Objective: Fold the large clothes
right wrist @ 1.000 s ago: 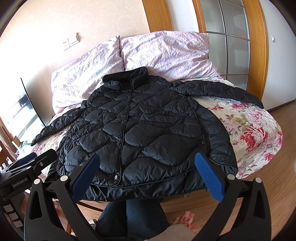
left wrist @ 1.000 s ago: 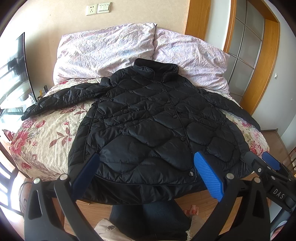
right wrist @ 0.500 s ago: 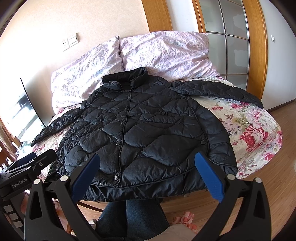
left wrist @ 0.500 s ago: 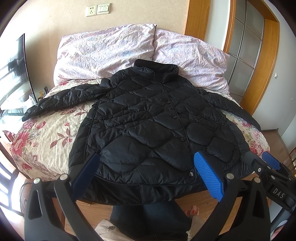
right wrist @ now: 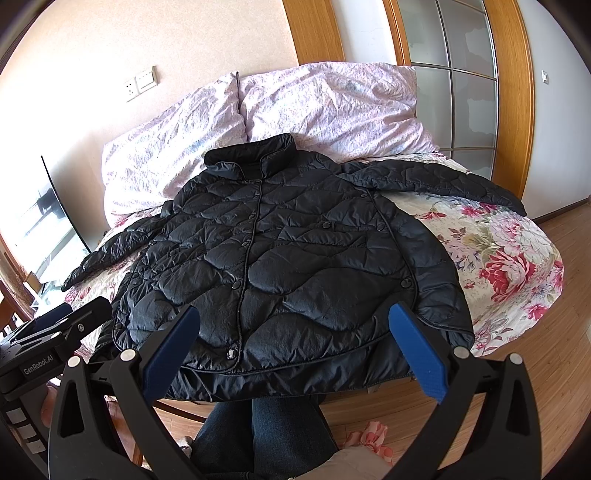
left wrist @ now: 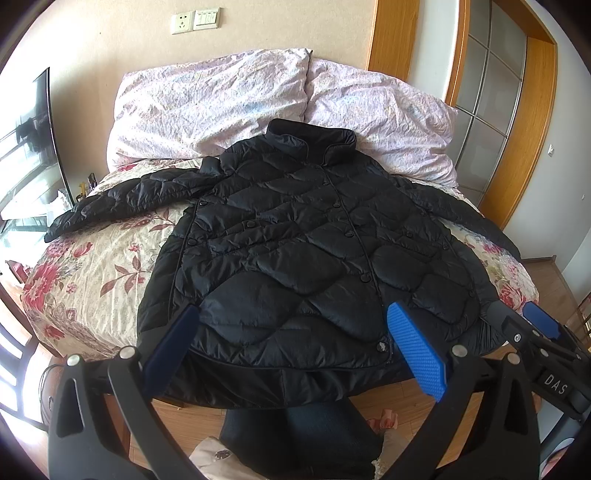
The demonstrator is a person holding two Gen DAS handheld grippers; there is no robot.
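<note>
Jaws: left gripper [left wrist: 293,347] and right gripper [right wrist: 295,345] both spread wide, holding nothing, above the bed's near edge.
Surroundings: 2 pillows [left wrist: 221,99] against the wall behind the collar; floral bedspread [left wrist: 99,269] bare on either side; wall socket [left wrist: 183,23]; wood-framed glass door [right wrist: 461,85] to the right; wood floor [right wrist: 554,369].
In the way: person's legs in jeans [right wrist: 258,432] below, between jaws and bed.
Jacket [left wrist: 306,251]: black, quilted, flat, front up, buttoned, both sleeves spread outward; hem over the near edge, just beyond the fingertips, untouched.
</note>
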